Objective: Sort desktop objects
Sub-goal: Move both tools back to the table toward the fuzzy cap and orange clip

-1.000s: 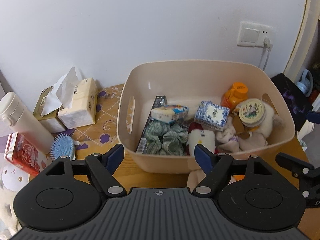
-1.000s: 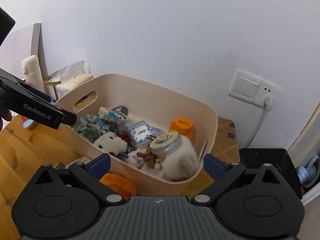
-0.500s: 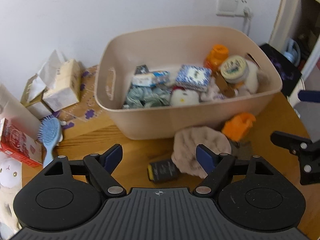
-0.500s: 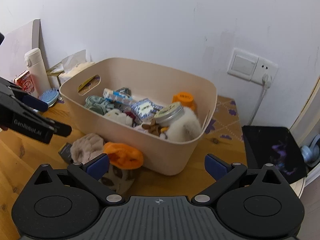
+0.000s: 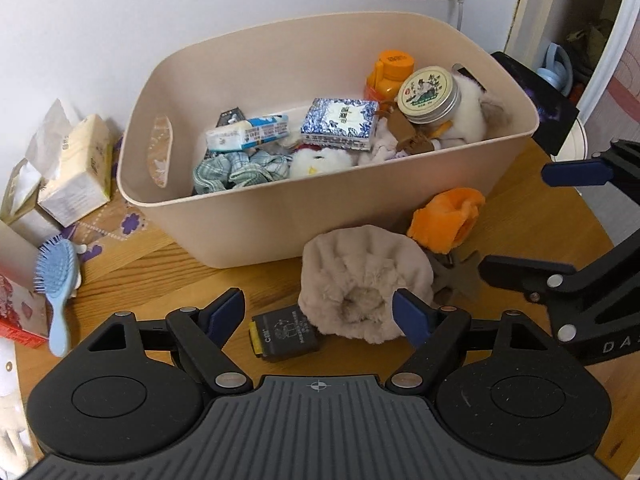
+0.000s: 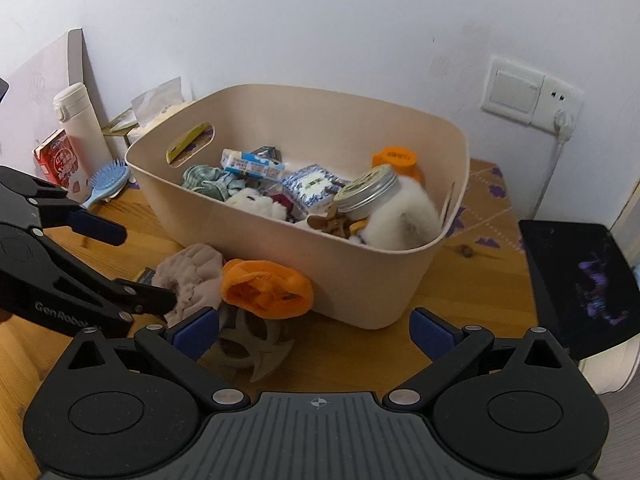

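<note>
Both claws hang over the wooden desk (image 5: 532, 216) with their fingers spread wide and nothing between them. The left claw (image 5: 318, 312) points at a fluffy beige hat (image 5: 360, 276) lying on the desk, just in front of the big beige bin (image 5: 280, 216). A small black box (image 5: 285, 335) lies right beside the hat, touching its edge. An orange plush thing (image 5: 446, 216) sits next to the hat, against the bin wall, and a gray spiky star shape (image 6: 256, 346) lies on the desk under it. The right claw (image 6: 314, 334) is over the star and the orange plush thing.

Inside the bin are a round tin with a silver lid (image 5: 428, 92), an orange bottle (image 5: 388, 70), a blue and white box (image 5: 340, 122), a pack of tissues (image 5: 248, 136), a green checked cloth (image 5: 240, 168) and some white plush toys (image 5: 320, 160).

To the left of the bin, on the desk, lie a blue hairbrush (image 5: 56, 284), a tissue box (image 5: 78, 168), a red carton (image 6: 60, 160) and a white flask (image 6: 80, 120).
</note>
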Motion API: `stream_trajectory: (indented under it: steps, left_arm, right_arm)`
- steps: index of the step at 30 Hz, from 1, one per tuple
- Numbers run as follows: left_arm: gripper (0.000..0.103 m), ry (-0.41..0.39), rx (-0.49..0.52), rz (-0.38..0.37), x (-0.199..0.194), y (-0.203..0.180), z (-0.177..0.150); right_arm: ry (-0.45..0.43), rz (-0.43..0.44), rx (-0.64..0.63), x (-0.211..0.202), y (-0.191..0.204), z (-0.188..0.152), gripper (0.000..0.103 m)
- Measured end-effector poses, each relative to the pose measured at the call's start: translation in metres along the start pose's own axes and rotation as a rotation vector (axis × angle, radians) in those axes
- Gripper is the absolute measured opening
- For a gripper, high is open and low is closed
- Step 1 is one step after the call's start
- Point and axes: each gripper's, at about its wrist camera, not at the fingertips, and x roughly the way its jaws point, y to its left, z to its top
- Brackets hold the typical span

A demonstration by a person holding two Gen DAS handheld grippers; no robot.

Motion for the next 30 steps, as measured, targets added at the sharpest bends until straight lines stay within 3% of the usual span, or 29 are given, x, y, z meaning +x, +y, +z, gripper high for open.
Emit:
stream_trajectory:
  steps: [8,16,23,30]
  left_arm:
    - [0.083,0.028,-0.021,-0.033,0.019,0.004,0.007]
    - [0.082,0.043,-0.060,-0.073,0.033,0.015,0.011]
    - [0.082,0.047,-0.067,-0.107,0.037,0.015,0.013]
    - [0.066,0.052,-0.069,-0.144,0.043,0.015,0.013]
  right_arm:
    - [0.016,0.042,0.042,0.020,-0.002,0.000,0.101]
    - [0.029,0.102,0.085,0.035,-0.007,0.004,0.086]
    - [0.061,0.103,0.118,0.043,-0.016,-0.009,0.084]
    - [0.092,0.089,0.139,0.042,-0.029,-0.023,0.081]
